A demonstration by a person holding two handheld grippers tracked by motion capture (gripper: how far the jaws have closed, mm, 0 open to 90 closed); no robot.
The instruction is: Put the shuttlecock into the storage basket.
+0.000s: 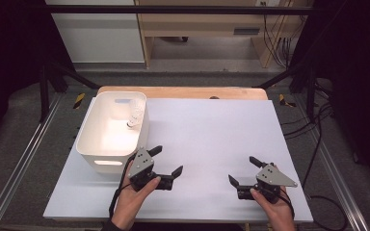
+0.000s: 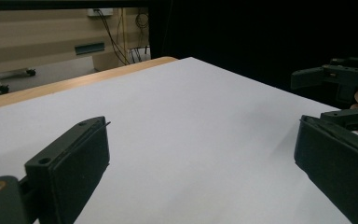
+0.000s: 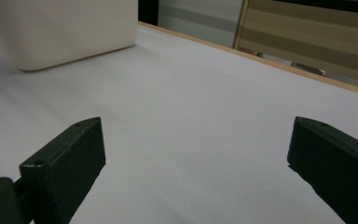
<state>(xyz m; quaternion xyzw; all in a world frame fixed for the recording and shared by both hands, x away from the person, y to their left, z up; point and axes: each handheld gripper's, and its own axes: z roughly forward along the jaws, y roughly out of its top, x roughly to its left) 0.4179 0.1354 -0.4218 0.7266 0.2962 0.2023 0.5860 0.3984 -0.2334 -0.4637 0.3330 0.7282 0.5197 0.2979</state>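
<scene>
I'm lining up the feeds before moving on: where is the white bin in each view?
High view: white bin at the table's left, beside the left gripper.
Left gripper view: not in it.
Right gripper view: its wall at upper left.
Shared landmark: the white table sheet.

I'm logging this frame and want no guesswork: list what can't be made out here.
- Small pale item in the white bin, high view: too small and washed out to identify.
- White bin, right gripper view: cut off by the top and left edges and blurred.
- Right hand-held gripper, left gripper view: cut off by the right edge, dark on dark.
- Left hand-held gripper, high view: its grip is covered by the hand.
</scene>
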